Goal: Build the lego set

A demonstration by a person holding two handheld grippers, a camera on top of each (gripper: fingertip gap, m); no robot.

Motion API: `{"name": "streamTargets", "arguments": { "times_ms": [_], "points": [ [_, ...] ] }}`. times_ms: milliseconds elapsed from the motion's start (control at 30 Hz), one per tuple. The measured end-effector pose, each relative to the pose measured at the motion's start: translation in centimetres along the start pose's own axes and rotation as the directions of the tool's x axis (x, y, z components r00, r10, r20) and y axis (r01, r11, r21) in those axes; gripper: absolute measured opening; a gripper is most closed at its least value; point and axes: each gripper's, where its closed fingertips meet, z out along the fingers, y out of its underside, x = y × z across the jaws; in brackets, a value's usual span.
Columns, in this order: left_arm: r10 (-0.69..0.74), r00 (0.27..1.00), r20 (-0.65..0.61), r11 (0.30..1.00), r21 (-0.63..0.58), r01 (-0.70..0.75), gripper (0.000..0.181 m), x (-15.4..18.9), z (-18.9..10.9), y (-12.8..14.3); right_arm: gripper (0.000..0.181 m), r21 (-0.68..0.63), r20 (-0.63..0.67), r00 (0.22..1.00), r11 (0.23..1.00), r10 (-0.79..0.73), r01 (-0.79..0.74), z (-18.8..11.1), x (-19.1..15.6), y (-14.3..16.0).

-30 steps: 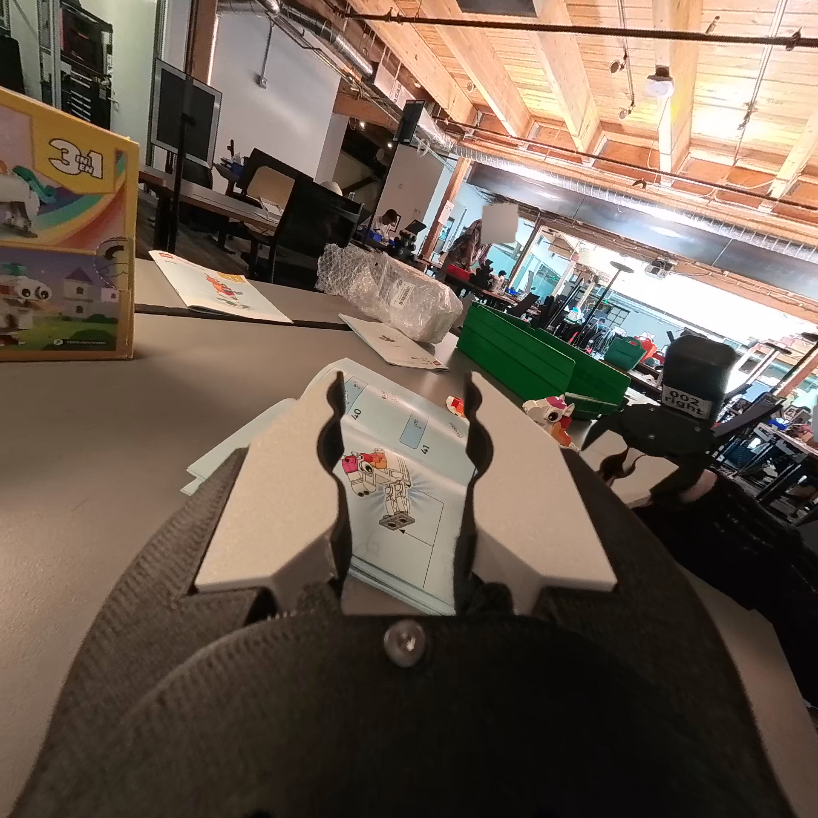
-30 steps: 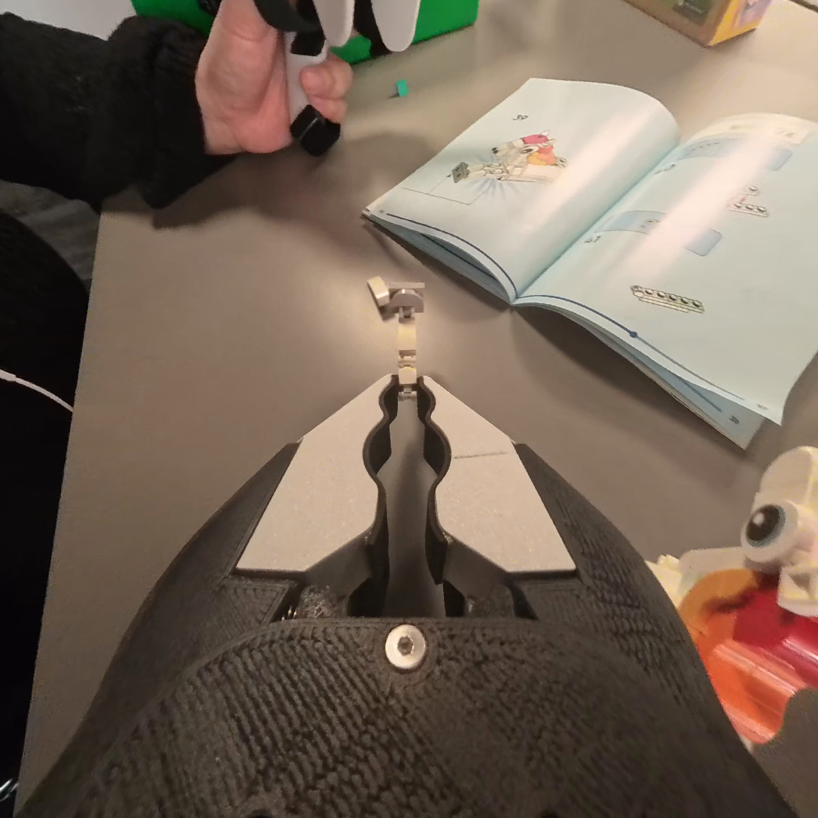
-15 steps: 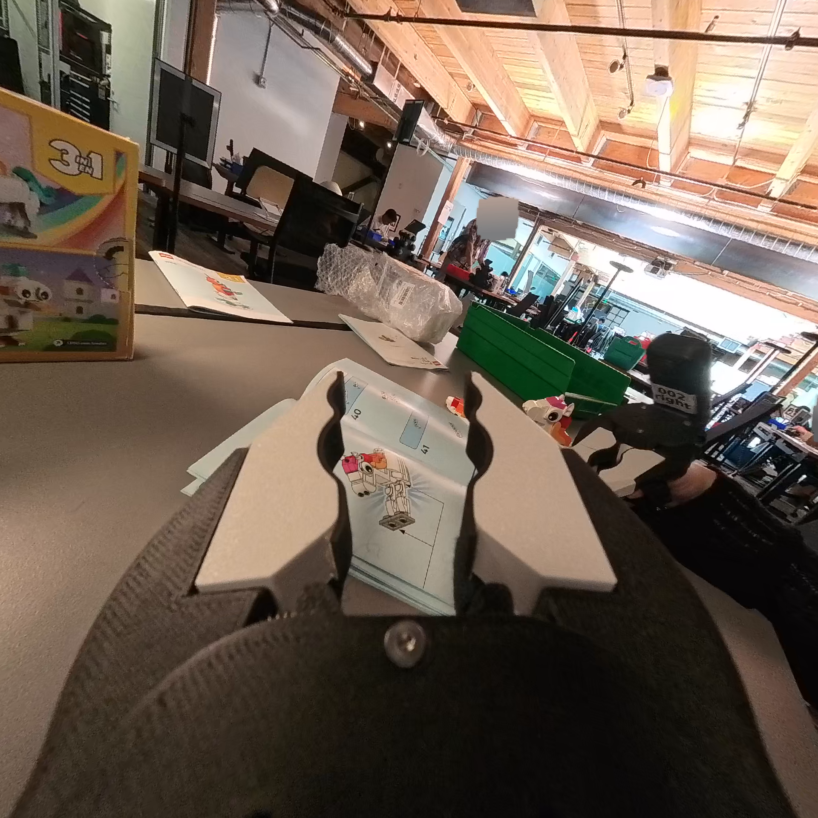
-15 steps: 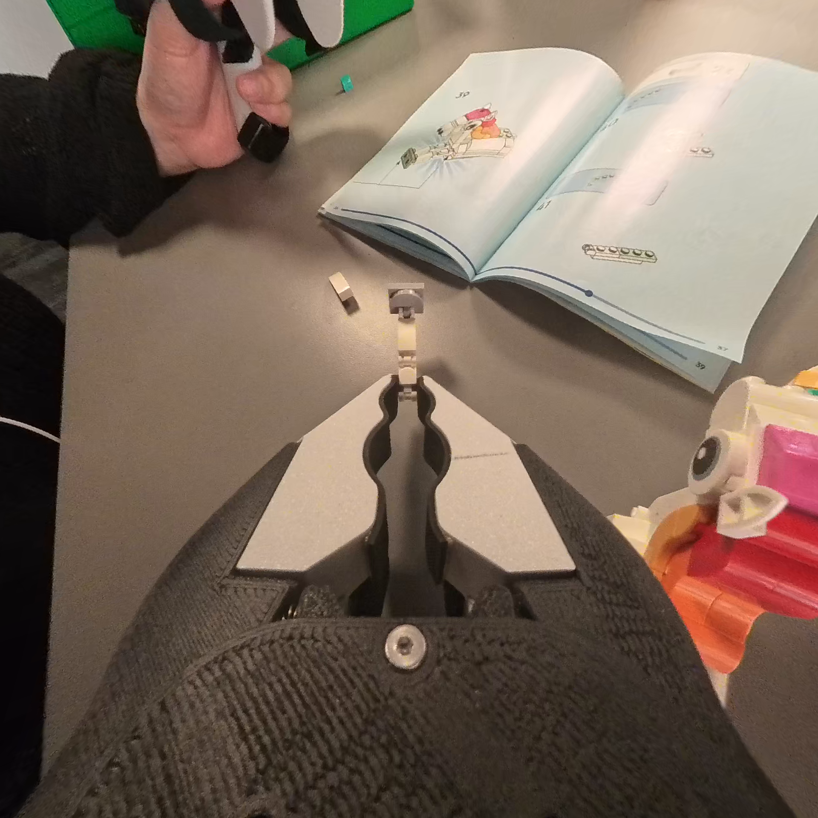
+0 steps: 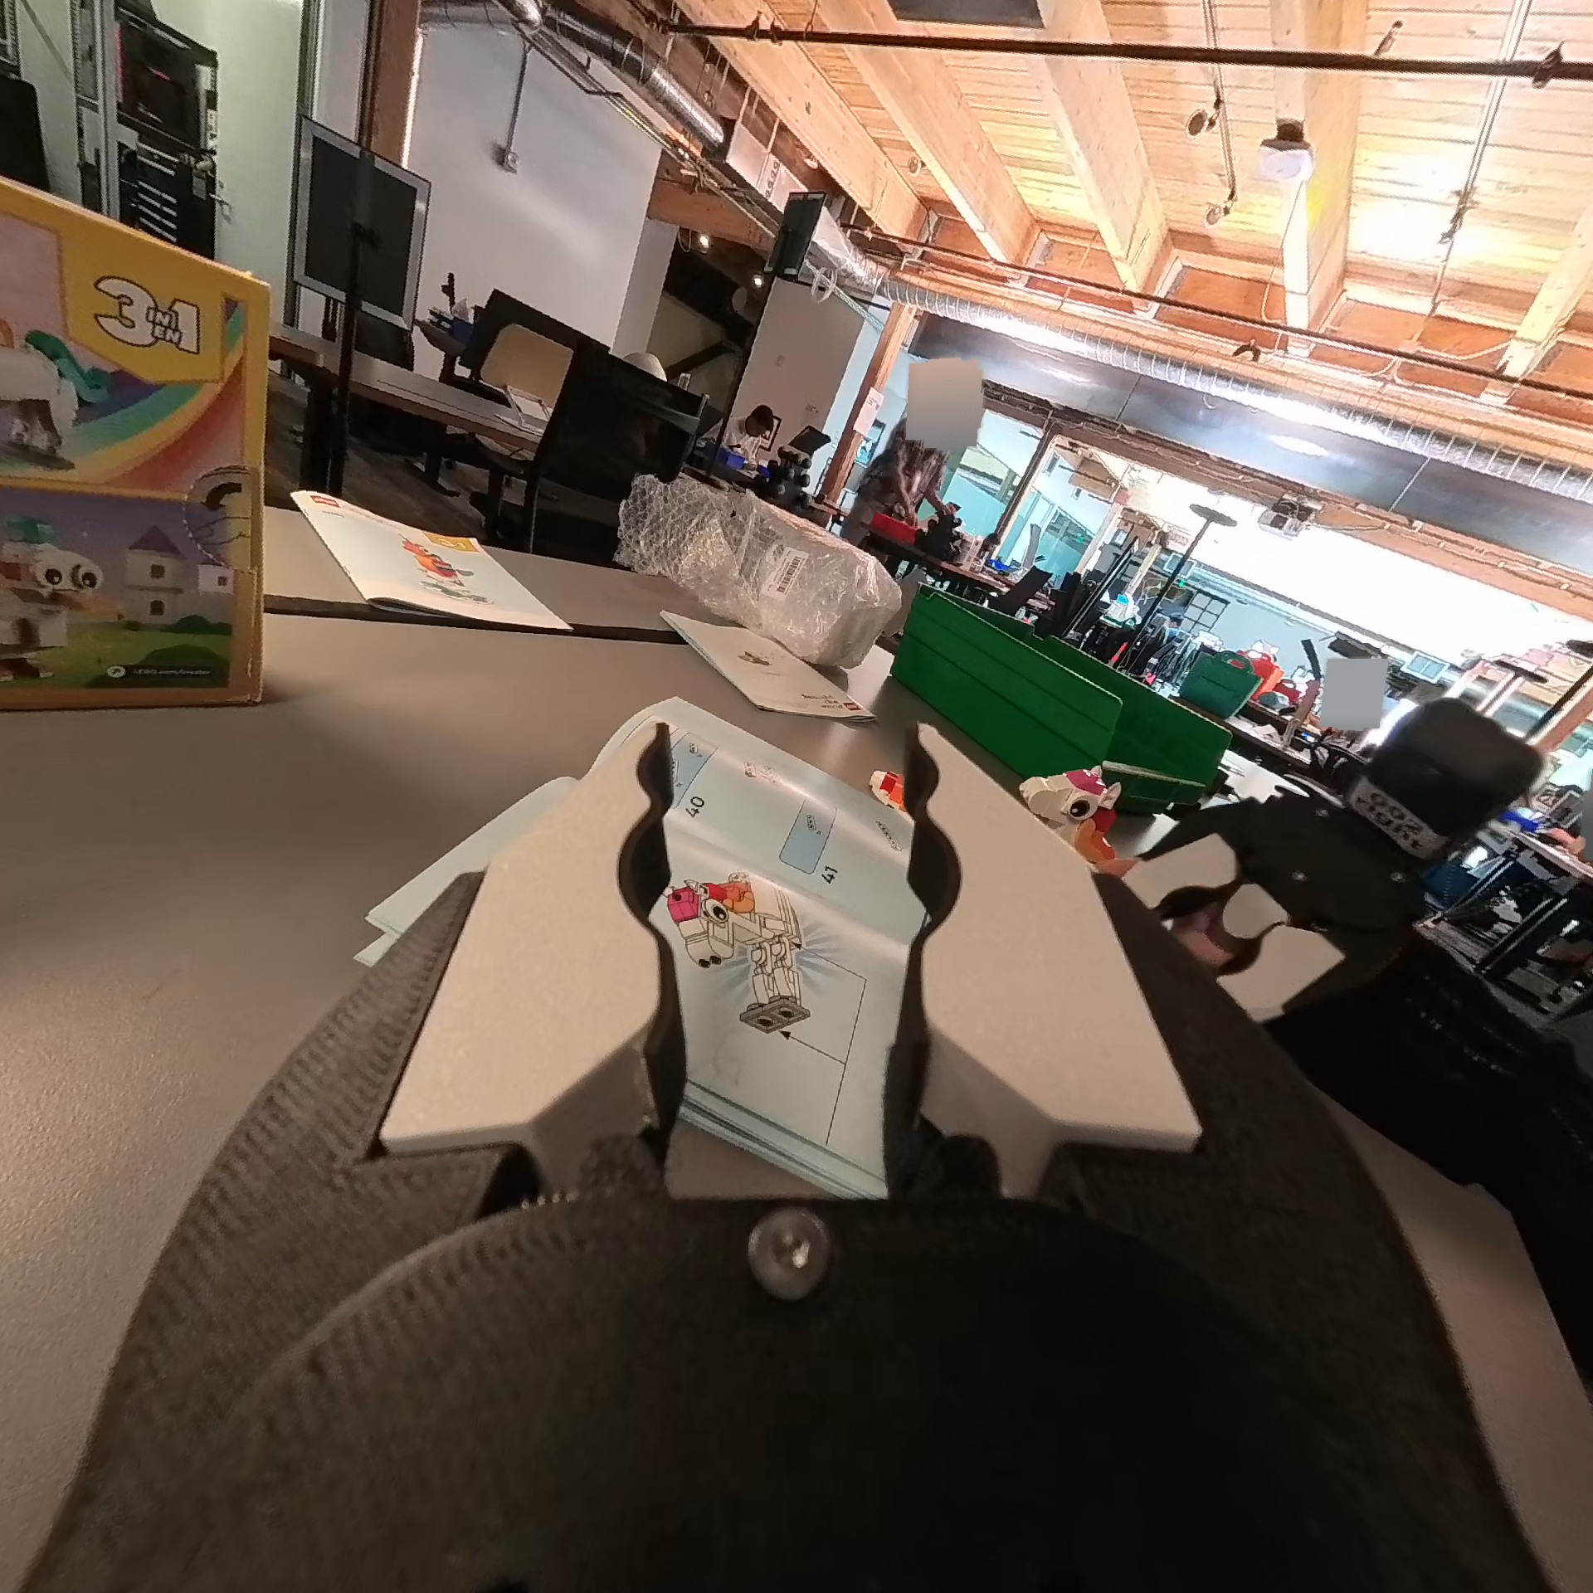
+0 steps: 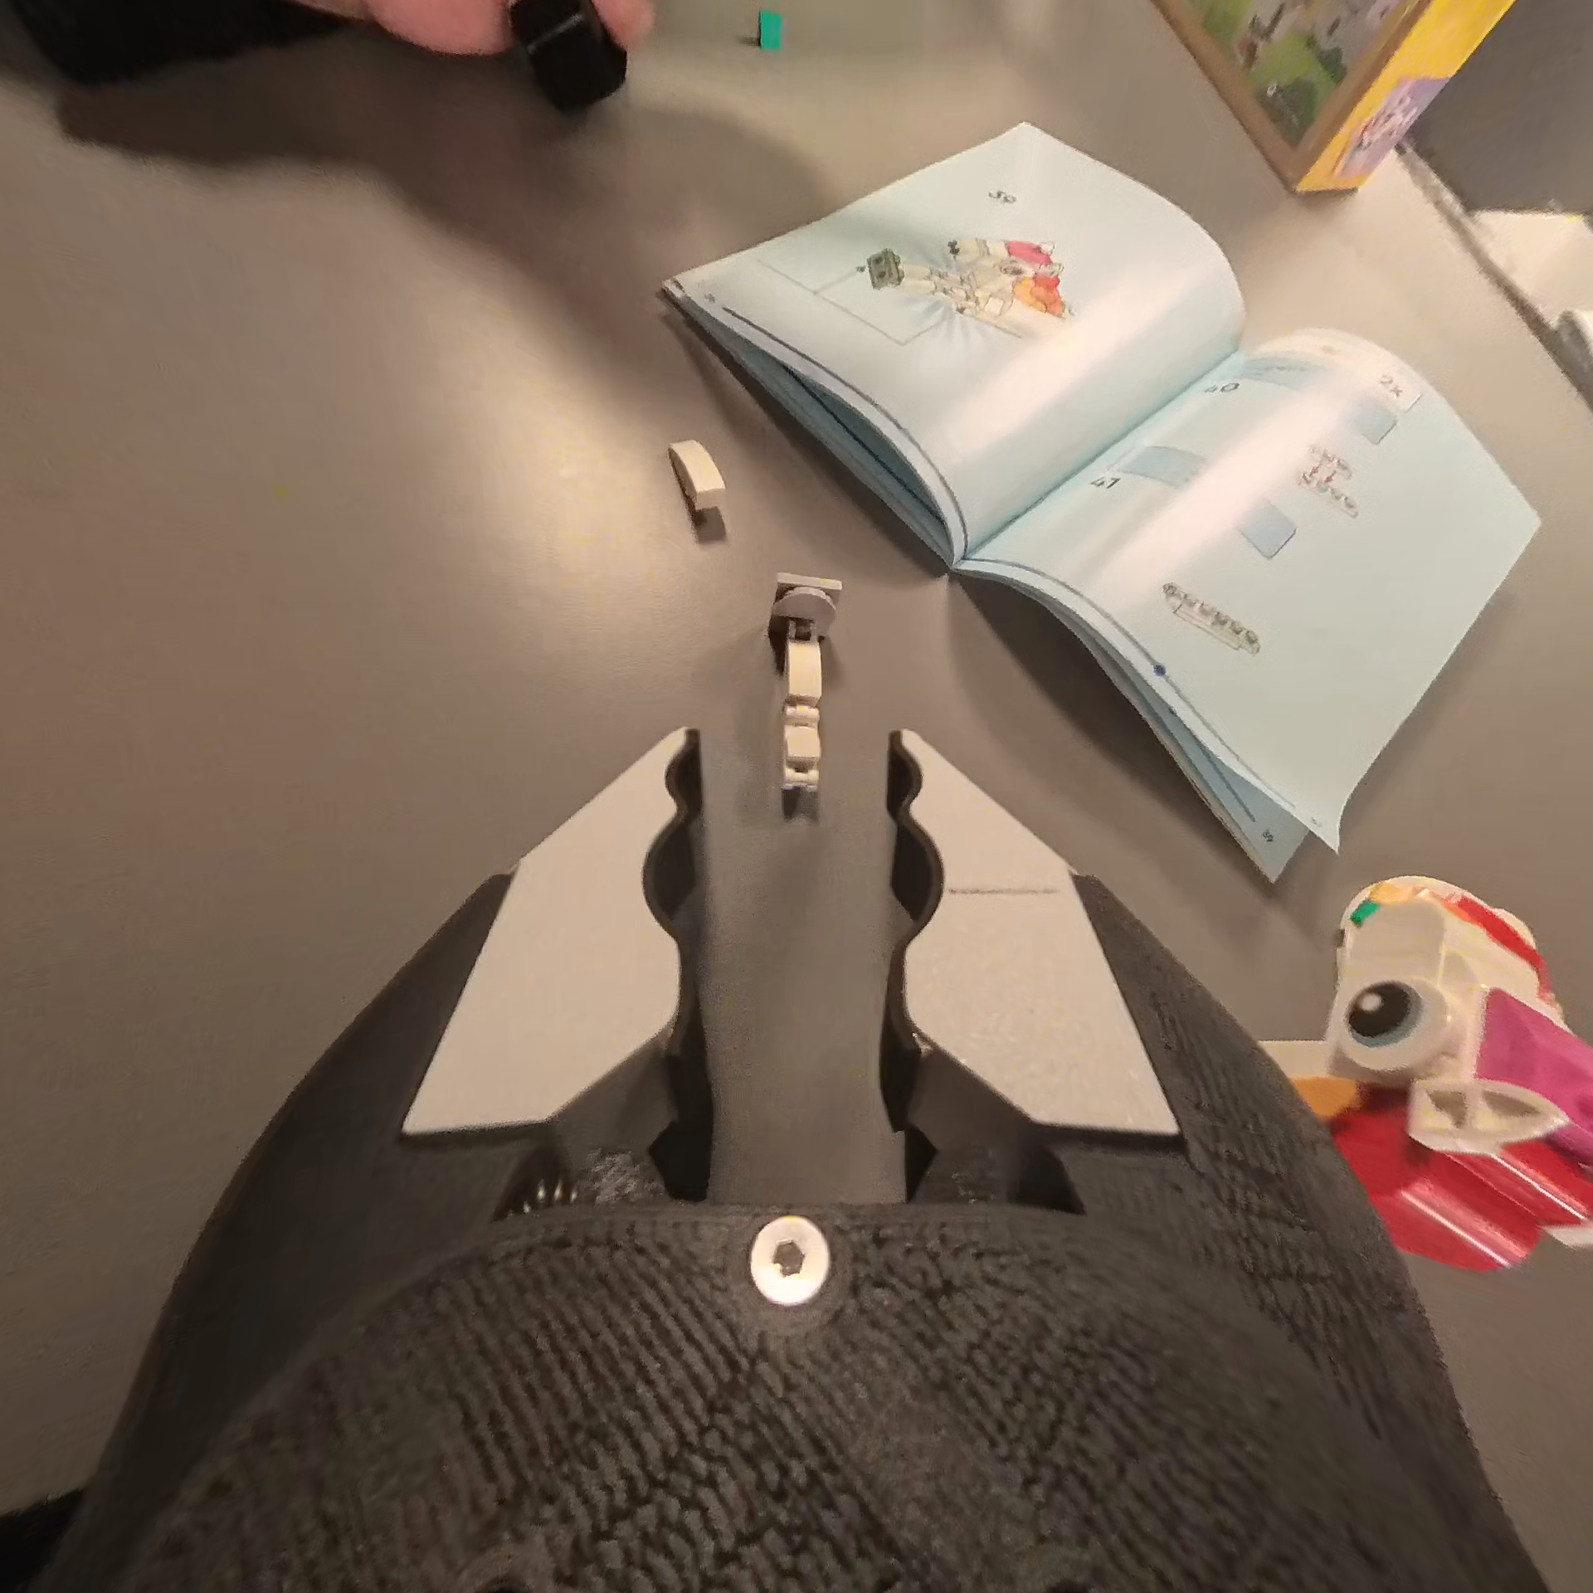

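My right gripper [image 6: 791,743] is open over the grey table. A small grey jointed leg piece [image 6: 802,681] lies free on the table just between and beyond its fingertips. A loose pale curved brick [image 6: 696,478] lies to its upper left. The half-built unicorn model [image 6: 1457,1077] lies at the right edge; it also shows in the left wrist view [image 5: 1073,810]. The open instruction booklet [image 6: 1121,448] lies ahead on the right. My left gripper [image 5: 786,750] is open and empty, low over the booklet [image 5: 776,931]. The right gripper [image 5: 1345,888] shows at its right.
The yellow set box [image 5: 121,465] stands at the left. Two more booklets [image 5: 422,569], a bubble-wrap bundle [image 5: 759,577] and green bins [image 5: 1052,715] sit at the back. A hand on the left gripper's handle [image 6: 552,26] and a small teal piece [image 6: 770,28] are at the top. The tips of one gripper are about 20 cm away from the tips of the other. The left gripper is farther from the loose pale curved brick [image 6: 696,478], some 15 cm, than the right, some 7 cm.
My right gripper has opened and let go of the grey leg piece, which now lies on the table. The view has swung left and closer to the table. The left gripper has stayed still.
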Motion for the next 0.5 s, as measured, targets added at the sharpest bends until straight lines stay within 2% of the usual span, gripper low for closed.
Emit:
{"name": "streamTargets", "arguments": {
  "times_ms": [100,167,200,267,333,400,500],
  "points": [
    [0.006,1.000,-0.007,1.000,-0.001,-0.006,0.053,0.2,0.0,0.0,0.043,0.135,-0.094,0.993,0.988,-0.066,0.078,-1.4,0.8,-1.8],
    [0.039,0.999,-0.003,0.999,-0.004,-0.039,0.053,0.3,0.0,0.0,0.047,0.238,-0.243,0.965,0.958,-0.102,0.161,-3.3,2.3,-3.6],
    [0.077,0.997,0.003,0.997,-0.008,-0.077,0.053,0.4,0.1,0.0,0.049,0.292,-0.359,0.927,0.931,-0.108,0.221,-4.7,3.5,-4.8],
    [0.174,0.985,0.015,0.985,-0.012,-0.173,0.053,0.8,0.1,-0.2,0.050,0.370,-0.604,0.793,0.853,-0.081,0.368,-8.6,5.6,-7.3],
    [0.271,0.962,0.013,0.962,-0.007,-0.271,0.053,1.7,0.1,-0.4,0.047,0.373,-0.780,0.626,0.793,-0.015,0.483,-12.5,6.9,-8.4],
    [0.374,0.927,0.014,0.928,-0.006,-0.374,0.053,2.5,0.1,-0.4,0.043,0.333,-0.871,0.490,0.775,0.034,0.537,-15.2,7.6,-8.5],
    [0.514,0.858,0.022,0.858,-0.008,-0.514,0.053,3.7,0.1,-0.2,0.038,0.286,-0.927,0.365,0.791,0.086,0.540,-17.3,8.5,-8.1]
  ]
}}
